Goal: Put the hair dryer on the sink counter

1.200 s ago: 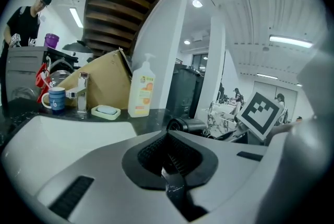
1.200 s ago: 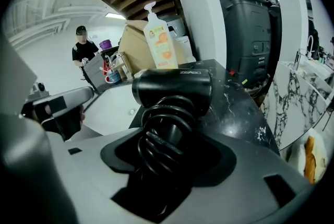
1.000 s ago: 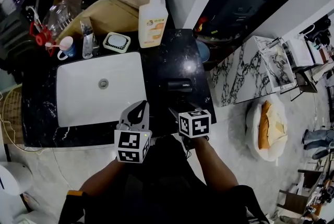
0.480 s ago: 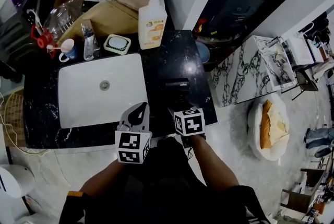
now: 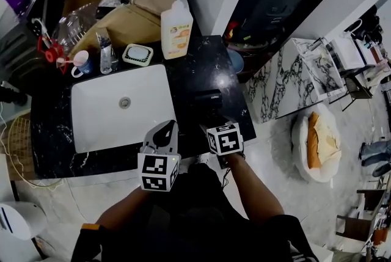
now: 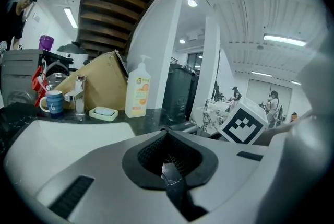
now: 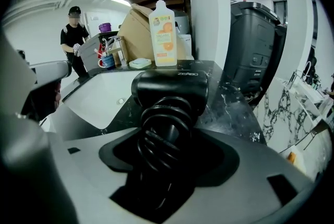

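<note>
Caught the right gripper [image 7: 168, 137] with its jaws just having been opening, spread wide and let go, the cord-wrapped handle of the hair dryer [image 7: 169, 87] sitting loose between them with no squeeze from the pads. Found the dryer's fat black barrel right past those fingertips, lying crosswise on the black sink counter [image 7: 229, 105]. Got the same story from the head view: right gripper [image 5: 209, 128] tipped down at the hair dryer [image 5: 208, 98], dryer parked flat on the counter [image 5: 211, 62] just right of the white sink basin [image 5: 113, 114]. Checked the left gripper [image 6: 168, 163] as well: jaws clenched together, nothing pinched in there. Saw that left gripper [image 5: 164, 131] from above, just beside the right fingers, over the basin's near corner. Further out past the right fingertips, noticed a pump soap bottle [image 7: 163, 27] standing upright at the back of the counter, a soap dish [image 7: 140, 63] just left of it, then a faucet [image 6: 79, 95] and a blue mug [image 6: 52, 103] in front of a cardboard box [image 6: 99, 84]. Way off beyond the basin, spotted a person in black [image 7: 73, 43] standing in the room.
</note>
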